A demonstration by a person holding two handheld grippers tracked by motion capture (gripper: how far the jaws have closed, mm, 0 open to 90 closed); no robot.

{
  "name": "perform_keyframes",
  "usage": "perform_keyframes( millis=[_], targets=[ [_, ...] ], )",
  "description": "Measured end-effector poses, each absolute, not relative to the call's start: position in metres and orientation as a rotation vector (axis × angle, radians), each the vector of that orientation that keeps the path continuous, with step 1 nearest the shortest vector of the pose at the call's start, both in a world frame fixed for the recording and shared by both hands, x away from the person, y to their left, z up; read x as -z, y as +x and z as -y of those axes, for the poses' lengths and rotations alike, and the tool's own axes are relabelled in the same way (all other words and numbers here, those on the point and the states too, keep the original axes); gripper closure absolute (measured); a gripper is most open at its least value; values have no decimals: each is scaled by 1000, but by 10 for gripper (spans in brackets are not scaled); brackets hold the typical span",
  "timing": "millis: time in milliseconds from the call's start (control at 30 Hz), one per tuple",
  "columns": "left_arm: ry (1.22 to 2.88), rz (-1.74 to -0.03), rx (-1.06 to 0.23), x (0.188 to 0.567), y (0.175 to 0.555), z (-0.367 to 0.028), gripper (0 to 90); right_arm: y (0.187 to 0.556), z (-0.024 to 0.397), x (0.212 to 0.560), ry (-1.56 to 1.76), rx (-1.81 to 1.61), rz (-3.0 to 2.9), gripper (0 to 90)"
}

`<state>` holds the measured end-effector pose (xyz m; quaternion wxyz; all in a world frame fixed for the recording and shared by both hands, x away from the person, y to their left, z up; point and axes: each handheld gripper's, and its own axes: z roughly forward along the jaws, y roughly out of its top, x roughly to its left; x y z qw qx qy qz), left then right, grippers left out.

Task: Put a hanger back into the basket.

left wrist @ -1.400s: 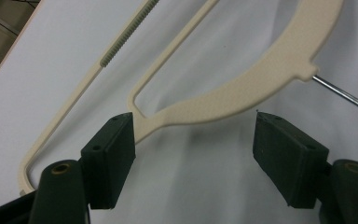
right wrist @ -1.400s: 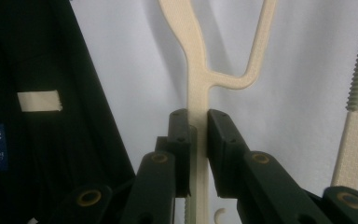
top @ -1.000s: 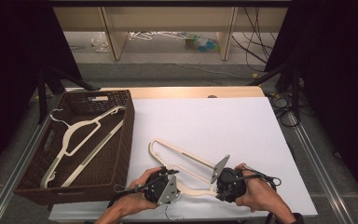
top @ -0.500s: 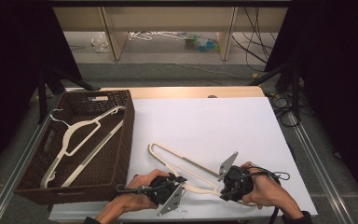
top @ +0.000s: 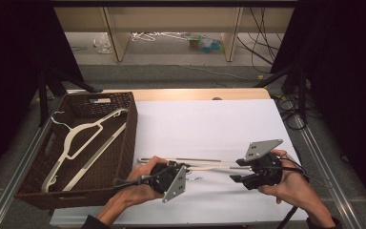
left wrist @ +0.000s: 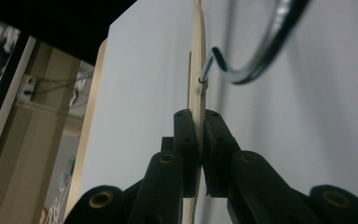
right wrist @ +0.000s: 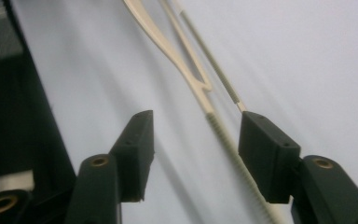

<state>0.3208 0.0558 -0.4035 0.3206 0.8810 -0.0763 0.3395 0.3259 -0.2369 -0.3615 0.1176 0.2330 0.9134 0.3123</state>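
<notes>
Clamping hanger (left wrist: 196,70) edge-on, left hand-held gripper (left wrist: 199,135), right hand-held gripper (right wrist: 196,154) just opening around its arm

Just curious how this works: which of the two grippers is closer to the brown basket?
Left. The left gripper sits just right of the basket, clamped on the hanger. The right gripper is farther right, jaws open around the hanger's arm.

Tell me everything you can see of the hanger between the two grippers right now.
The hanger is a cream one, wood by the look of it, with a shiny metal hook screwed into its neck and a thin crossbar. It stretches sideways over the white table near the front edge. The left gripper is shut on its flat body just below the hook. The right gripper has just been opening; its jaws straddle the ribbed end of one arm without pressing it.
</notes>
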Motion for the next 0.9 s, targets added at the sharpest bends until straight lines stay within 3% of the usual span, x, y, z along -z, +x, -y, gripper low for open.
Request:
perform_keyframes(
  millis=[100,500,900],
  targets=[
    [2329,77,-867,387,331,-64,855,325,237,355,713,-1002,-2596,409],
    [2062,-442,-550,340,363,-100,855,324,234,361,760,-1085,-2551,370],
    [1876,-636,-256,288,364,-148,855,321,229,382,786,-1092,-2566,323]
  ],
)
